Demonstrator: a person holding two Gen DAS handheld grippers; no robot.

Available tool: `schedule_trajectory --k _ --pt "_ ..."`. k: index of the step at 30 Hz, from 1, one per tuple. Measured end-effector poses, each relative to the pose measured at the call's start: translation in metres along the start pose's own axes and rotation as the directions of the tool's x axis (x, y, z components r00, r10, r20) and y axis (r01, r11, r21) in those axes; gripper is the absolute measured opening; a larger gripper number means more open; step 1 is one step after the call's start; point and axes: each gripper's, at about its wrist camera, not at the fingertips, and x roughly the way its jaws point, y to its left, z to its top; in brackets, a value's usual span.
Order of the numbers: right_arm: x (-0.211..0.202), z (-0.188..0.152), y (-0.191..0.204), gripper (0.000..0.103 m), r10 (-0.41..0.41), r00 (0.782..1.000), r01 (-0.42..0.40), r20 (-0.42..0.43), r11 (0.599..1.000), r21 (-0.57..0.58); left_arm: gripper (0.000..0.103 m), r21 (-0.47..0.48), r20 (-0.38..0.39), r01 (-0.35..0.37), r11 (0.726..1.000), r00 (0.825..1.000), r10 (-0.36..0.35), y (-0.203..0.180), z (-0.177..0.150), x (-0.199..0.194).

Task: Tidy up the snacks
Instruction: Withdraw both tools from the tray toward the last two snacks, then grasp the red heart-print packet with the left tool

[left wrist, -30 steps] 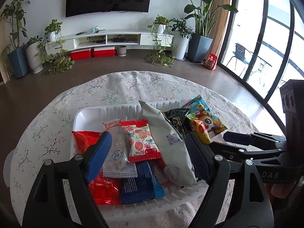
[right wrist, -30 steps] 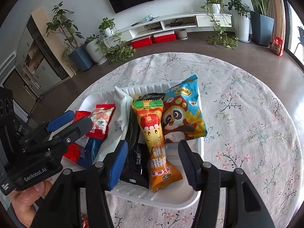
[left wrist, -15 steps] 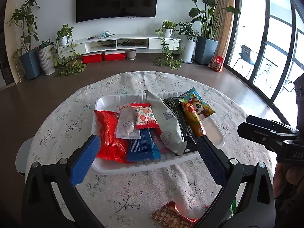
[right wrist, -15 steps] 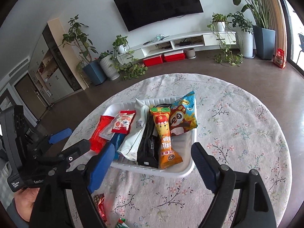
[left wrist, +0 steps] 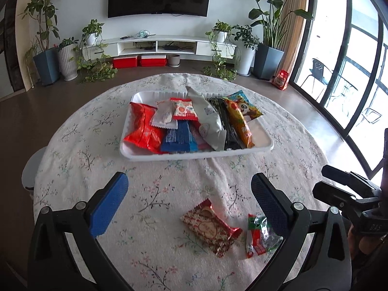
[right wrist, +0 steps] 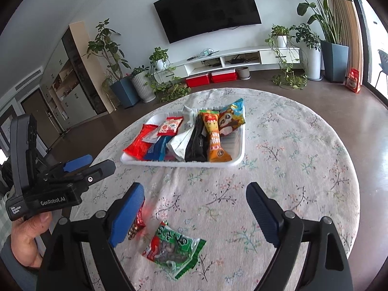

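A white tray sits at the middle of the round tabletop, which is covered by a floral cloth. The tray holds a row of snack packets: a red bag at the left, a blue packet, a grey pouch, a black bar, an orange bar and a panda bag at the far right. Two packets lie loose on the cloth near the camera: a red patterned packet and, just right of it, a green and red packet. The left hand-held gripper hangs above the cloth with its jaws spread wide and nothing between them. The right hand-held gripper is also apart and empty, above the green and red packet.
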Motion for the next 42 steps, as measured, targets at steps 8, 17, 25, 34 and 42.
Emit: schedule_trajectory --k 8,17,25,34,42 --pt "-0.004 -0.056 0.000 0.088 -0.012 0.997 0.014 -0.076 1.000 0.024 0.103 -0.075 -0.137 -0.043 0.996 0.990 0.033 0.010 -0.053 0.012" --pt "-0.003 -0.067 0.005 0.088 -0.023 0.996 0.022 -0.082 1.000 -0.010 0.103 -0.058 -0.194 -0.094 0.994 0.978 0.081 -0.009 -0.049 0.033" --pt "-0.003 -0.069 0.006 0.088 -0.021 0.996 0.020 -0.083 1.000 -0.014 0.095 -0.009 -0.268 -0.059 0.998 0.962 0.055 -0.026 -0.045 0.068" --pt "-0.004 -0.067 0.010 0.088 -0.017 0.996 0.013 -0.087 0.999 -0.046 0.052 -0.026 -0.258 -0.009 1.000 0.966 0.002 -0.002 -0.041 0.069" --pt "0.000 -0.062 0.015 0.088 -0.015 0.993 0.005 -0.121 0.996 -0.084 0.041 -0.024 -0.251 0.015 1.000 0.968 -0.020 0.012 -0.041 0.062"
